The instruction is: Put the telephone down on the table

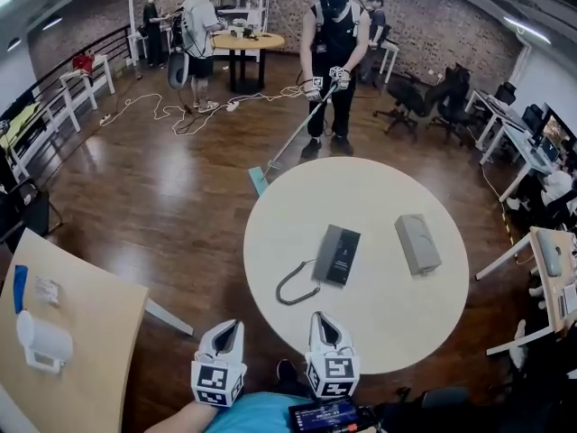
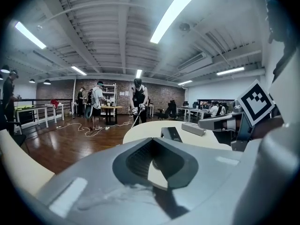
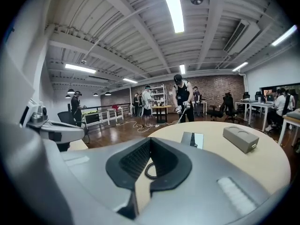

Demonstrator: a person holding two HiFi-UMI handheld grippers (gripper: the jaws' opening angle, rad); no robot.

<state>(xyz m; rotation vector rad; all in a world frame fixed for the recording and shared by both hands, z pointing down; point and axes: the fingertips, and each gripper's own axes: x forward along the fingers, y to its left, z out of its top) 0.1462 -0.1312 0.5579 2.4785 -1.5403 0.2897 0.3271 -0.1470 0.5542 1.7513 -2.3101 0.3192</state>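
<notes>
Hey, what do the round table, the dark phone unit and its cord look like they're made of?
Round table: probably laminate or painted board; pale cream, matte, even surface with no visible grain.
Dark phone unit: likely moulded plastic; smooth face with a slight sheen.
Cord: looks like rubbery plastic; dark, tightly coiled, lying in a loop on the tabletop.

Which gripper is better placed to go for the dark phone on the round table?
Right. The right gripper is at the table edge, in line with the telephone; the left gripper sits off the table.
</notes>
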